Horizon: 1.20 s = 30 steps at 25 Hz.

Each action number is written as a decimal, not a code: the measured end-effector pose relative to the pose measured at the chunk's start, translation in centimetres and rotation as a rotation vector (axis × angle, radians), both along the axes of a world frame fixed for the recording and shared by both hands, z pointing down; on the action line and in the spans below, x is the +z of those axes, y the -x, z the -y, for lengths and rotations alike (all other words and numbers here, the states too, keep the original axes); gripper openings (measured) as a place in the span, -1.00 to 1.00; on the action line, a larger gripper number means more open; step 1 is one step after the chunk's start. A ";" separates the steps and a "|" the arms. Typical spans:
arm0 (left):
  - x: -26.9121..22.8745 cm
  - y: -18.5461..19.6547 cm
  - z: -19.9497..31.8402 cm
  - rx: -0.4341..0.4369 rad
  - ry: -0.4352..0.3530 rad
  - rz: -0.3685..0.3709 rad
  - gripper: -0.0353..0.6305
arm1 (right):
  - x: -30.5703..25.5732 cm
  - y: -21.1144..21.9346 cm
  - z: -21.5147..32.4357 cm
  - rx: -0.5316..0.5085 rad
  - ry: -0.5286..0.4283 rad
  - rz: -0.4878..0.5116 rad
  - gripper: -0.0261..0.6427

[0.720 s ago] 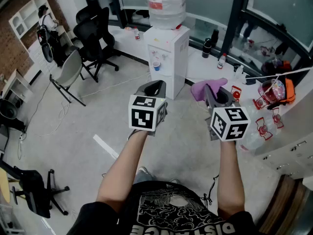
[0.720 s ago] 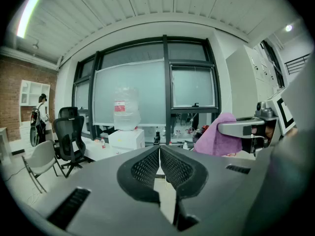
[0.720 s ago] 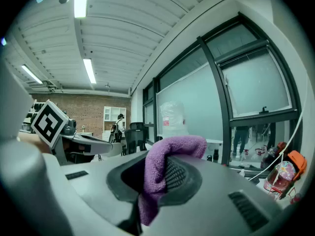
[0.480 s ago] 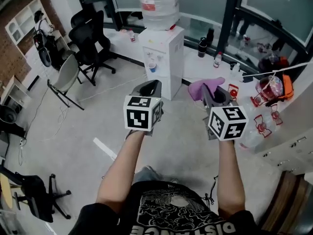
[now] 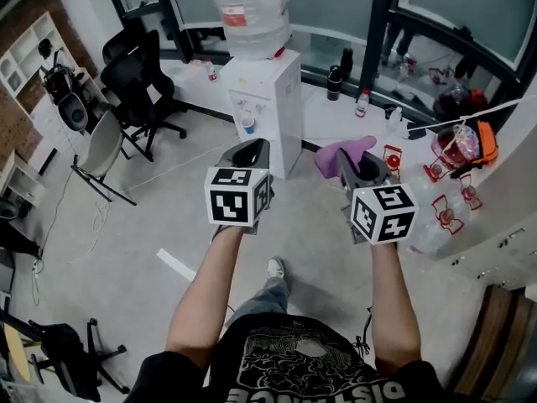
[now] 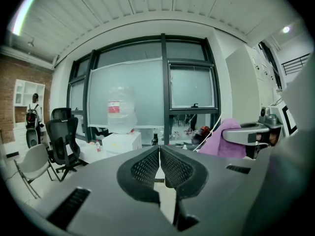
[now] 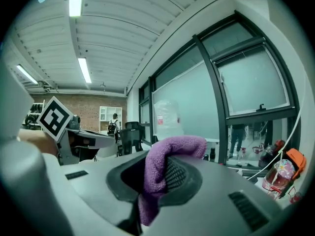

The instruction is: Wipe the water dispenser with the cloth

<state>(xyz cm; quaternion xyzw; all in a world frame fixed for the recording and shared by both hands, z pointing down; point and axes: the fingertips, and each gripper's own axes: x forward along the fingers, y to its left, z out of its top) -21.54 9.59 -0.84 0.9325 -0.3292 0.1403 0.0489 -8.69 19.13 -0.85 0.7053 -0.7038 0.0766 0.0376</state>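
Note:
A white water dispenser (image 5: 264,107) with a big clear bottle (image 5: 248,15) on top stands ahead by the windows; it shows small and far in the left gripper view as the water dispenser (image 6: 121,142). My right gripper (image 5: 351,159) is shut on a purple cloth (image 5: 340,153), which folds over its jaws as the cloth (image 7: 165,163). My left gripper (image 5: 252,153) is shut with nothing in it, jaws pressed together (image 6: 159,154). Both grippers are held in the air, short of the dispenser.
Black office chairs (image 5: 138,78) and a grey chair (image 5: 101,145) stand at the left. A white ledge (image 5: 361,112) with bottles runs under the windows. Red-lidded items and an orange bag (image 5: 482,141) sit at the right. A person (image 6: 33,117) stands far off by shelves.
The view has shifted forward: the dispenser sits lower-left and nearer in the head view. A shoe now shows below between the arms. Both grippers keep their pose and hold.

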 end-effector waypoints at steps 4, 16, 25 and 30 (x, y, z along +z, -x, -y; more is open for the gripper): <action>0.1 -1.8 3.1 0.020 0.000 -0.012 -0.81 | 0.1 -1.2 2.8 0.011 0.006 -0.010 -0.79; 0.6 -7.0 15.8 0.090 0.029 0.017 -0.81 | 0.0 -5.1 15.3 0.055 0.048 -0.016 -0.79; 1.0 -9.0 24.1 0.133 0.047 0.013 -0.81 | 0.2 -6.4 23.4 0.088 0.074 -0.010 -0.79; 2.0 -9.1 26.8 0.138 0.067 0.007 -0.81 | 0.7 -6.3 26.4 0.086 0.088 -0.023 -0.79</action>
